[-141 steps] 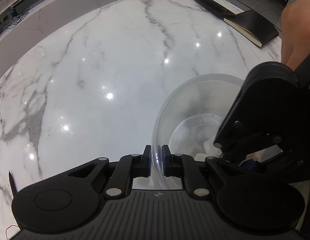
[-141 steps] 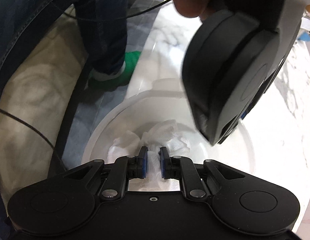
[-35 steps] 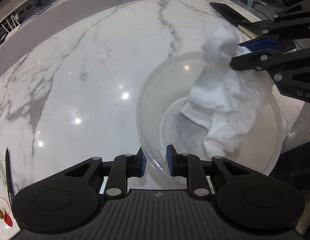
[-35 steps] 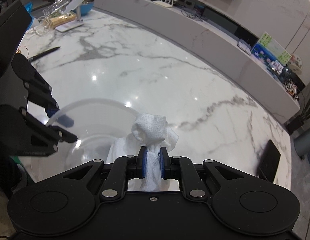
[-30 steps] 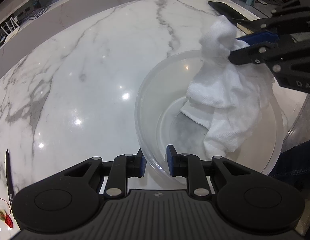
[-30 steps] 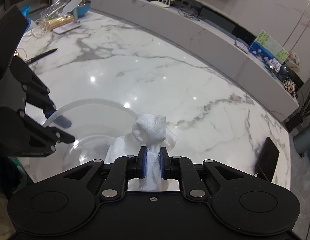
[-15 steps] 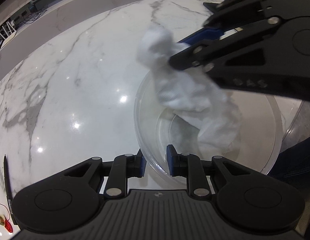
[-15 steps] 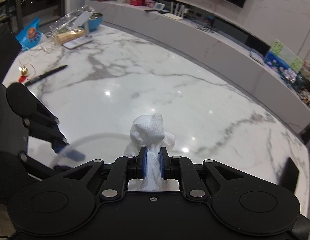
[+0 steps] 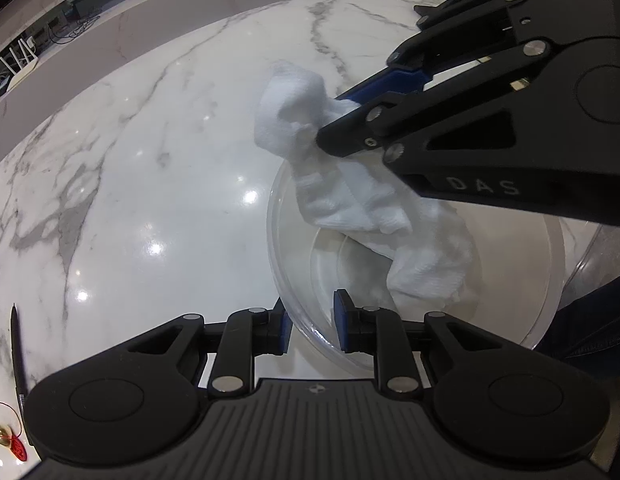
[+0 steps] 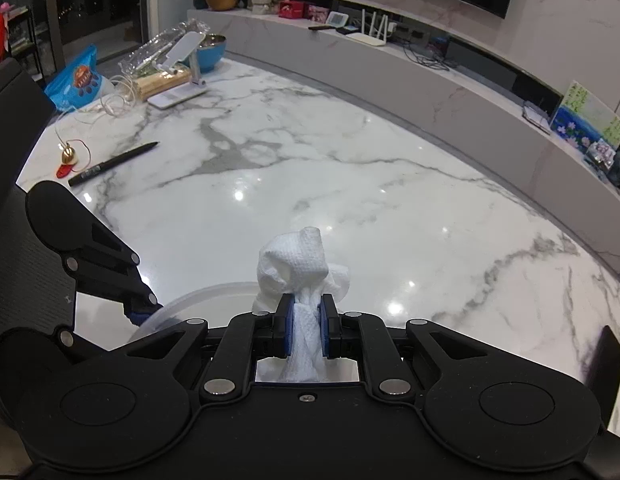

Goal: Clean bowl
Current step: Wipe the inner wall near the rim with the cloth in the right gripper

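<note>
Two grippers work at a clear bowl (image 9: 509, 280) near the marble table's (image 9: 150, 160) front edge. The left gripper (image 9: 311, 322) clamps the bowl's near rim between its pads. The right gripper (image 10: 305, 320) pinches a white cloth (image 9: 349, 200), bunched above the bowl's far rim, its tail hanging inside.

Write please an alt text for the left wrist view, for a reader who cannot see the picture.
The right gripper holds a crumpled white paper towel above a clear plastic bowl, the towel's lower end hanging into it. The left gripper straddles the bowl's near rim, on a glossy white marble table; a black pen lies at far left.
</note>
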{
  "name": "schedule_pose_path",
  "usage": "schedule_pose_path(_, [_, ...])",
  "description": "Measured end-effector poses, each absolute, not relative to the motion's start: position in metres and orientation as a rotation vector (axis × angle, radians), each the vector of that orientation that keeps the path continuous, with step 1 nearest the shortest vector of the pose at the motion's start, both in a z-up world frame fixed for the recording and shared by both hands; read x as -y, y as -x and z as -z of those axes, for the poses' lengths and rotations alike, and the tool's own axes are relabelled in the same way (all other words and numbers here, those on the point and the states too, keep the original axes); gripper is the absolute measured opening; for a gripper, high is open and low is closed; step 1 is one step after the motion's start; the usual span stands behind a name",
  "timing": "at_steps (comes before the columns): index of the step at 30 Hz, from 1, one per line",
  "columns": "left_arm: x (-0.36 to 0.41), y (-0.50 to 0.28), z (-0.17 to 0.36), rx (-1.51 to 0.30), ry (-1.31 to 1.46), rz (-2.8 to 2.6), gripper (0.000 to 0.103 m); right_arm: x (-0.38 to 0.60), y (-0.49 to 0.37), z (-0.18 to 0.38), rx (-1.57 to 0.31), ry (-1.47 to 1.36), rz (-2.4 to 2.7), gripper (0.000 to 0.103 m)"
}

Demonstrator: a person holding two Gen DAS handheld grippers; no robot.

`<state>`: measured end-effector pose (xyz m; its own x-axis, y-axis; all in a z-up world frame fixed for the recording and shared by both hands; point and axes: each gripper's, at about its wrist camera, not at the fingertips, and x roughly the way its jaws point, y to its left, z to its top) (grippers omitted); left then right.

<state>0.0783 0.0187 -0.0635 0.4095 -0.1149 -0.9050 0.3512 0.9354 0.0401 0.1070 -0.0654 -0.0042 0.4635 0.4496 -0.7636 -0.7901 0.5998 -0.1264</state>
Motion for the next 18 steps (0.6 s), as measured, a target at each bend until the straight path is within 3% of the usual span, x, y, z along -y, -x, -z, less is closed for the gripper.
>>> schedule_pose_path(18, [-0.017,-0.08,0.066,-1.126,-0.243,0.289,0.017,0.115,-0.096,0.0,-0.805,0.574,-0.708,0.011])
